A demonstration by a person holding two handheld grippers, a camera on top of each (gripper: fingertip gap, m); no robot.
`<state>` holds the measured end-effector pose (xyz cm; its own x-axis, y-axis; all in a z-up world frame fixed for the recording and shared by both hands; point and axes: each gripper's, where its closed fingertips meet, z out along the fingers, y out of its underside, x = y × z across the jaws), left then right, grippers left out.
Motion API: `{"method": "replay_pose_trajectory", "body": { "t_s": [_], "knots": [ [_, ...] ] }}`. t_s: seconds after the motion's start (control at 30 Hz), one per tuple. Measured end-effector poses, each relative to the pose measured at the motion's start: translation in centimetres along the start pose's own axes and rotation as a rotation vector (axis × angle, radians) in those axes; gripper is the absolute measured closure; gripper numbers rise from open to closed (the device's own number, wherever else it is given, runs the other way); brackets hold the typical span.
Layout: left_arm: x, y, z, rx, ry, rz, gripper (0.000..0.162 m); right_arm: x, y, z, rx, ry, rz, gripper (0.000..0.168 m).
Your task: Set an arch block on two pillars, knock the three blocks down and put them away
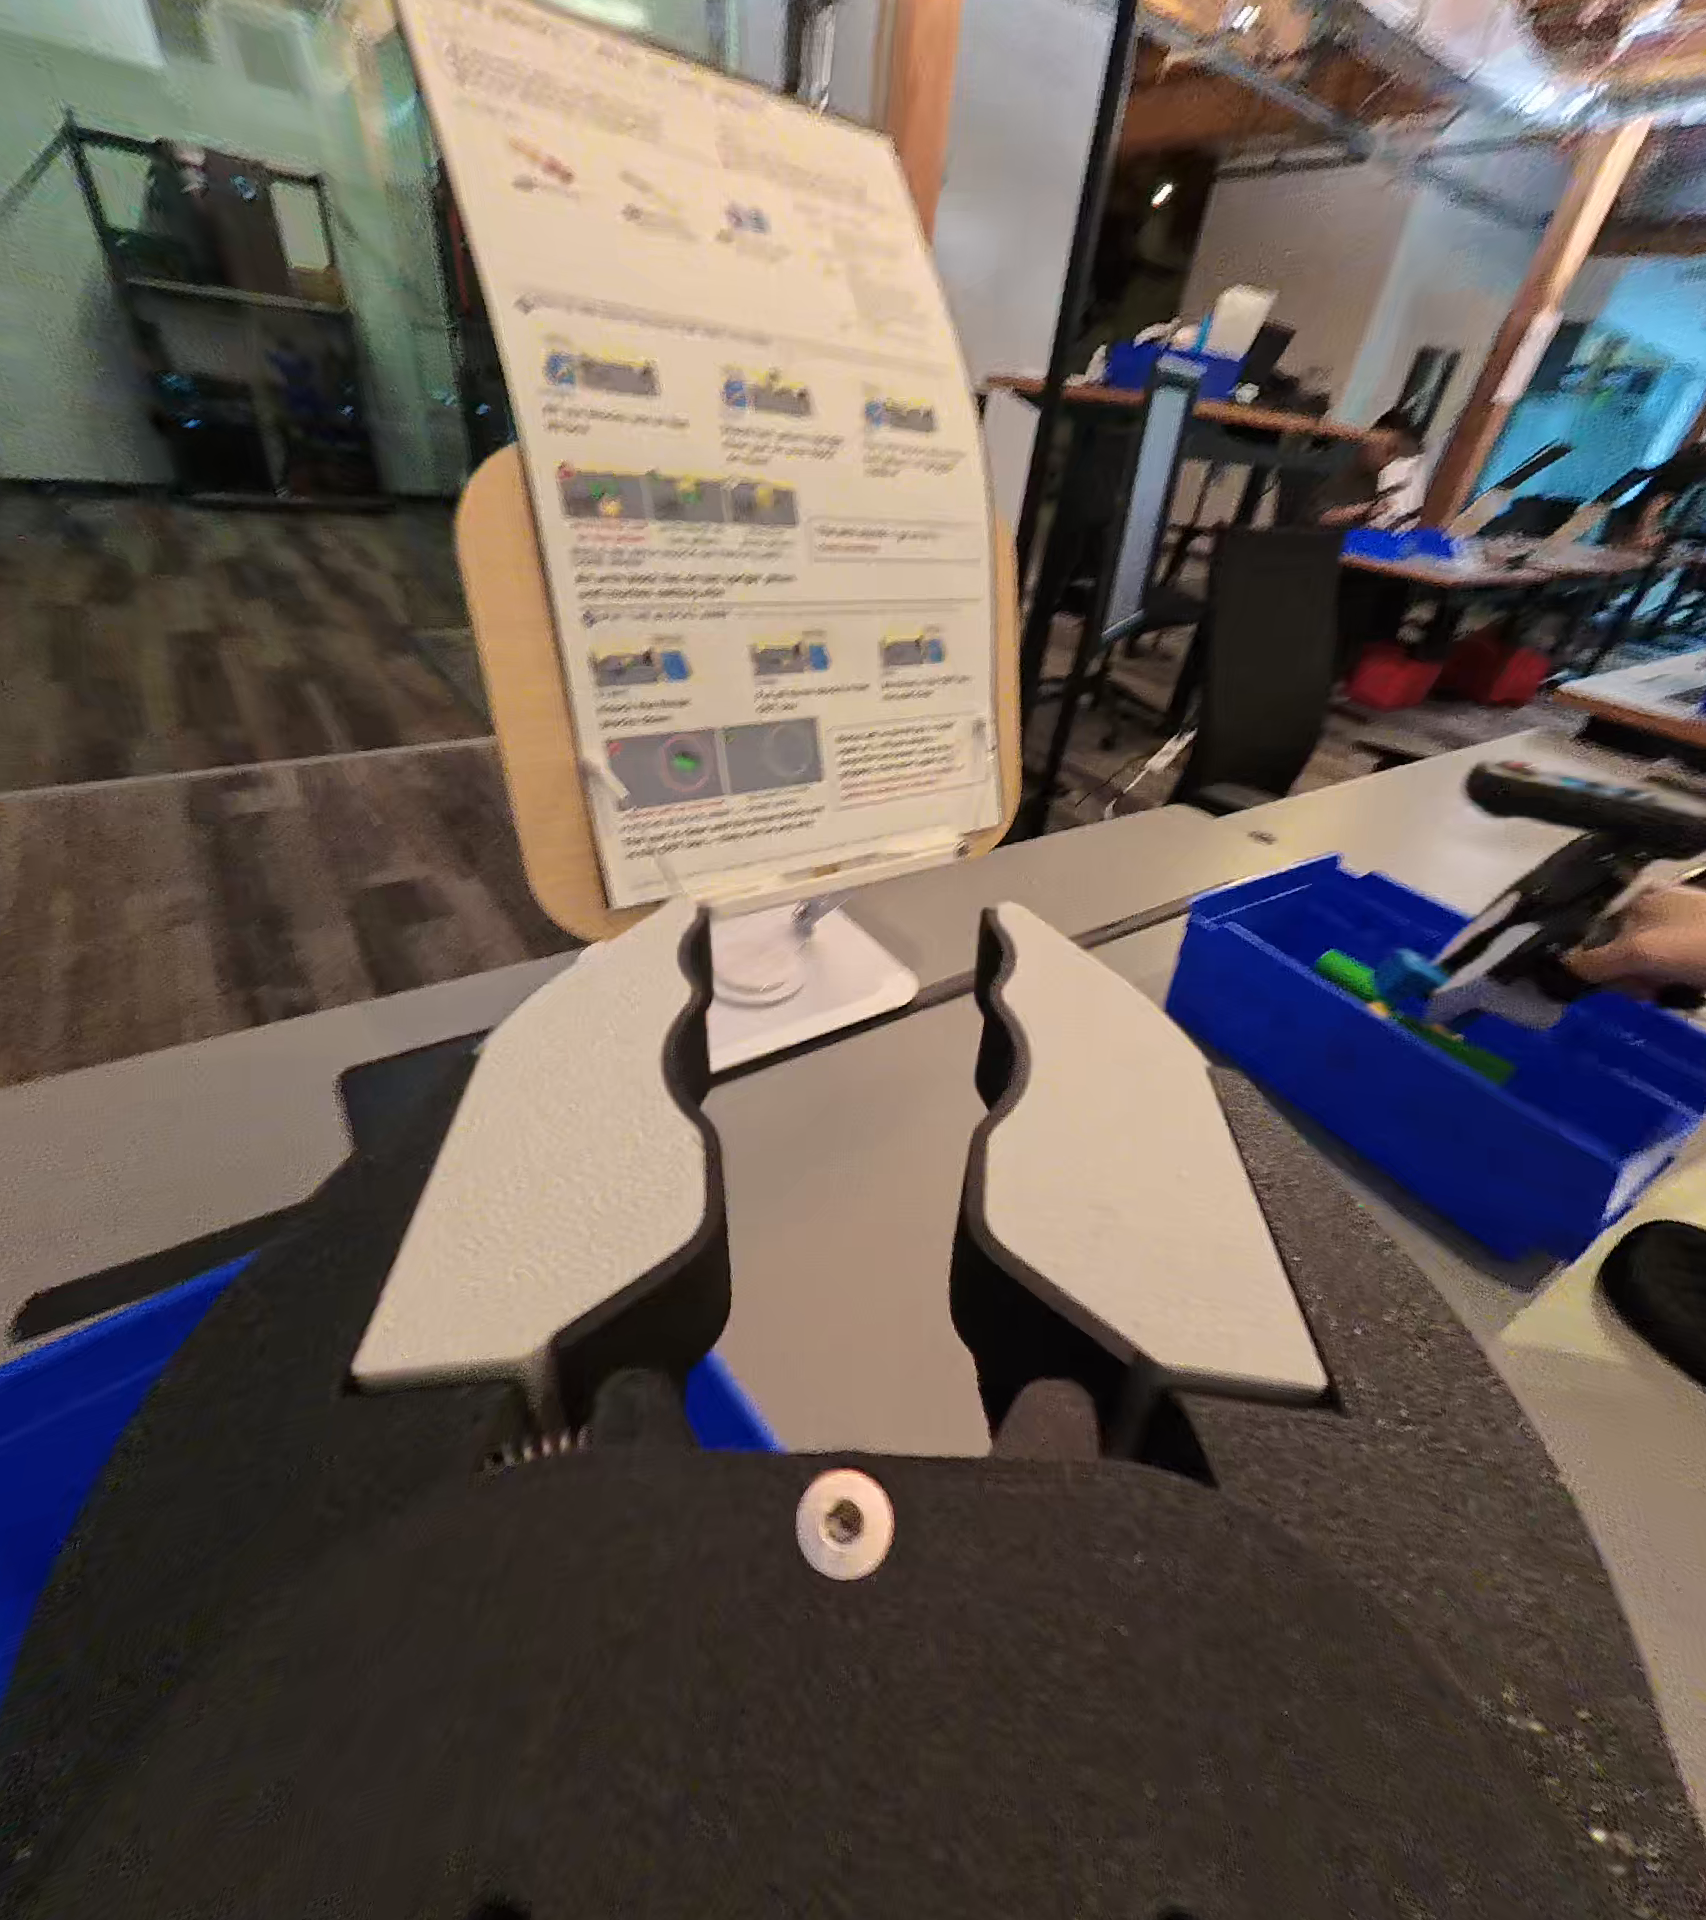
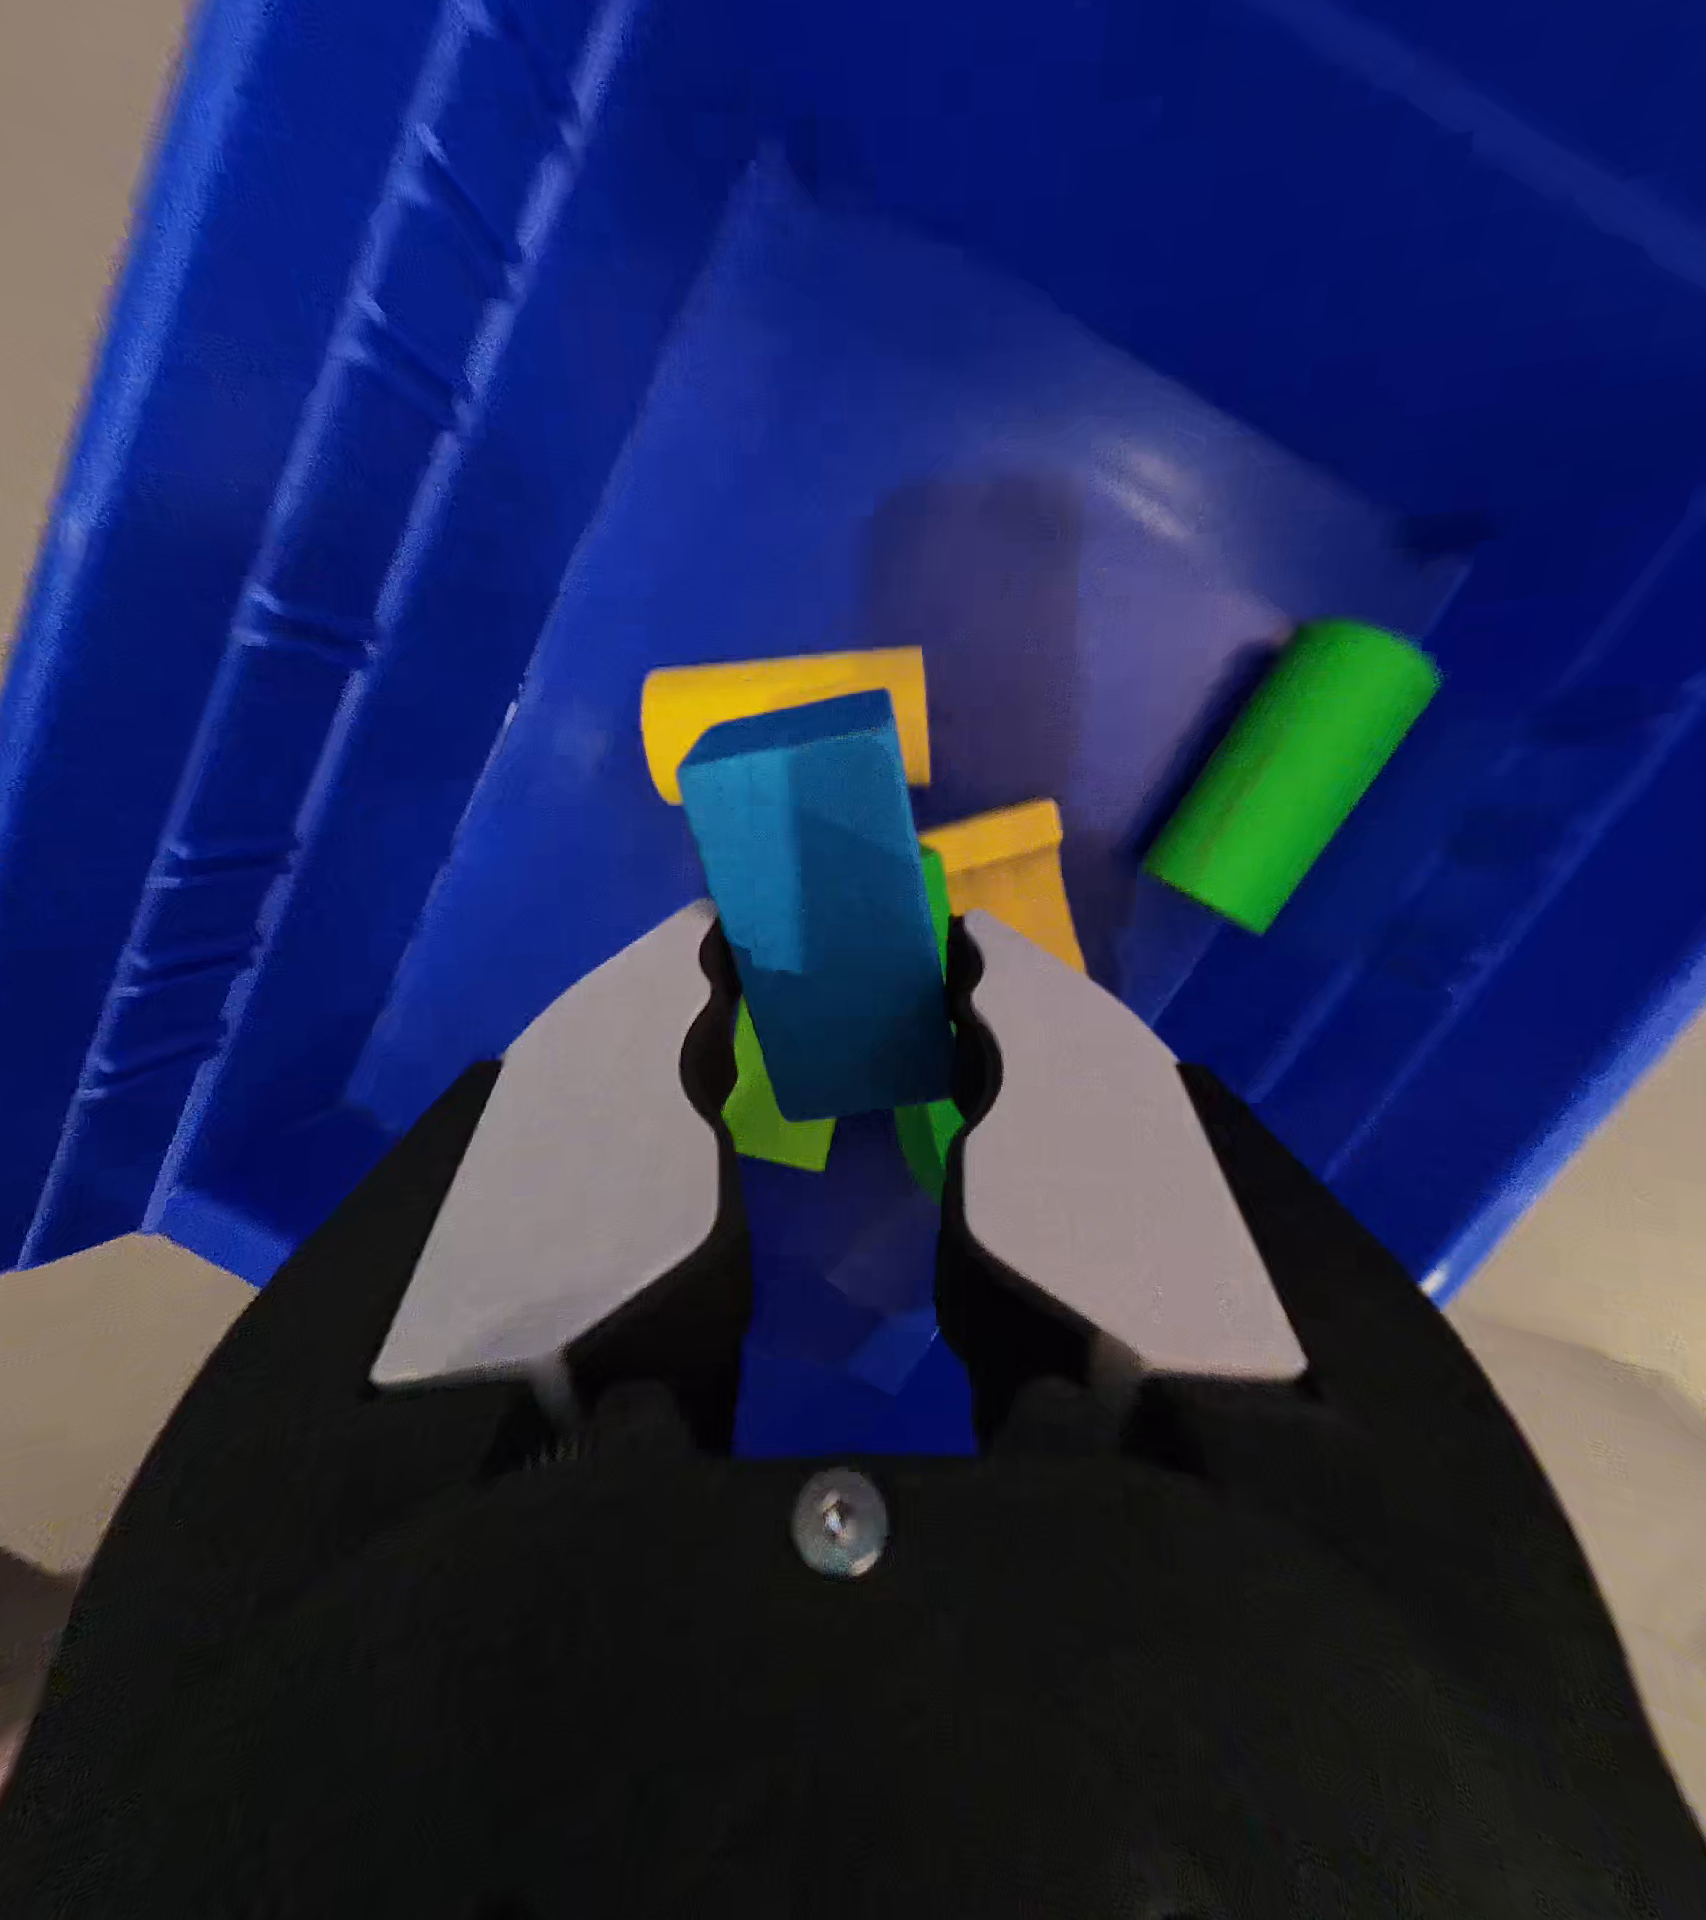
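Observation:
My right gripper [image 2: 838,925] is shut on a blue rectangular block [image 2: 818,914] and holds it tilted inside a blue bin [image 2: 309,623]. On the bin floor lie a yellow arch block [image 2: 787,696], a green cylinder [image 2: 1290,774] and a green block [image 2: 776,1117] partly hidden under the blue one. In the left wrist view, my left gripper [image 1: 844,935] is open and empty above the grey table. Far right in that view is the same bin [image 1: 1400,1143], with the right gripper [image 1: 1472,977] holding the blue block [image 1: 1405,977] in it.
An instruction sheet on a stand [image 1: 745,520] stands on the table straight ahead of the left gripper. A second blue bin [image 1: 18,1507] sits at the lower left, under the left gripper. A person's hand [image 1: 1701,935] holds the right gripper. There is about 60 cm between the tips of the two grippers. From the right gripper's tips to the green cylinder [image 2: 1290,774] is close to 8 cm.

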<state>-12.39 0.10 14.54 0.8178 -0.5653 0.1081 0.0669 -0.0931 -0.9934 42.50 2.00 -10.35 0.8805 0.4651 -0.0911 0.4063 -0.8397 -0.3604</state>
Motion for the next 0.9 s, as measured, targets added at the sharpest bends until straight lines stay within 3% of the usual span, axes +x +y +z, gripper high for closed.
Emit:
{"method": "replay_pose_trajectory", "body": {
  "t_s": [0.17,0.3,0.43,0.63,0.83,0.9],
  "knots": [
    [-3.2,1.7,-1.5,-0.131,-0.116,0.004,0.104,0.5,0.2,1.4,-0.039,-0.015,0.037,0.130],
    [-6.6,2.6,-3.9,-0.206,-0.266,0.012,0.102,-0.8,-0.2,0.5,-0.006,-0.080,0.024,0.125],
    [-11.8,4.8,-7.5,-0.340,-0.515,0.030,0.096,2.4,-0.7,-2.9,0.124,0.094,0.060,0.117],
    [-16.7,9.7,-9.9,-0.516,-0.618,-0.120,0.094,6.8,1.3,-6.0,0.162,0.295,0.152,0.117],
    [-18.6,15.7,-11.7,-0.758,-0.647,-0.270,0.084,9.2,4.8,-2.7,-0.002,0.276,0.334,0.120],
    [-18.4,18.0,-12.0,-0.870,-0.623,-0.313,0.091,8.8,5.6,-1.3,-0.056,0.196,0.388,0.129]
  ]
}}
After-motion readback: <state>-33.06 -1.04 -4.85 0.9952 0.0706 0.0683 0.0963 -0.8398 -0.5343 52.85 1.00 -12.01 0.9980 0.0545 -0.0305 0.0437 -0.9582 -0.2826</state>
